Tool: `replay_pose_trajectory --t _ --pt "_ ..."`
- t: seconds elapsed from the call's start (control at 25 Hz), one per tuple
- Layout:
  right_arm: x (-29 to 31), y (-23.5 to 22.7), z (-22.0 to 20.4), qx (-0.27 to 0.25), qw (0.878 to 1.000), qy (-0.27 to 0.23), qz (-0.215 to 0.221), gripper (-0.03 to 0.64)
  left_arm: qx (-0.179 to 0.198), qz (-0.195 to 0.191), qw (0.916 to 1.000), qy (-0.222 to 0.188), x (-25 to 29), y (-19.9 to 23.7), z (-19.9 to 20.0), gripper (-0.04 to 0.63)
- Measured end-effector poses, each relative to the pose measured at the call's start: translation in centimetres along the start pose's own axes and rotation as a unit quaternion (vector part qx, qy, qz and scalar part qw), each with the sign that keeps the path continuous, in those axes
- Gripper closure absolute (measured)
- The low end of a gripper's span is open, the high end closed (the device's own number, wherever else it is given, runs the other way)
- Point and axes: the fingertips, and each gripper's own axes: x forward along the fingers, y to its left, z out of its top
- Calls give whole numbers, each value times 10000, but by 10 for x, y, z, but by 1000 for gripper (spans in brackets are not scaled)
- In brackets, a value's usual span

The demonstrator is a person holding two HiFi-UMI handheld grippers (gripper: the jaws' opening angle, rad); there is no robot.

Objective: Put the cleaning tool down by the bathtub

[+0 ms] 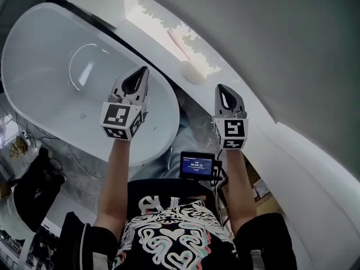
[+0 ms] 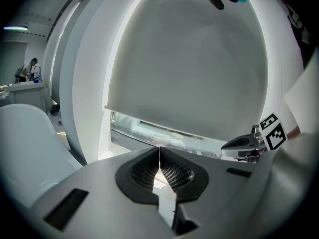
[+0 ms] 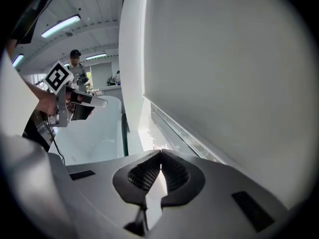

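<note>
A cleaning tool with a pink handle and a white sponge head lies on the white ledge under the window, just past the far rim of the white oval bathtub. My left gripper hangs over the tub's right end, shut and empty. My right gripper is held right of the tub, a short way in front of the tool's head, also shut with nothing in it. In the left gripper view the jaws meet tip to tip. In the right gripper view the jaws also touch.
A grey roller blind covers the window behind the ledge. A small screen sits at the person's chest. Cables and another person are on the floor left of the tub. A cardboard box stands at the right.
</note>
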Motion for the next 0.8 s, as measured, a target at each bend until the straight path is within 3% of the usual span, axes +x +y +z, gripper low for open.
replay_pose_trajectory --t 0.36,0.8 --pt "-60 11 57 266 9979 -356 -465 589 85 -212 9997 -105 -49 0 47 578" --pt "-137 9 91 375 9914 -935 -836 589 191 -450 9948 -891 -94 -48 116 578"
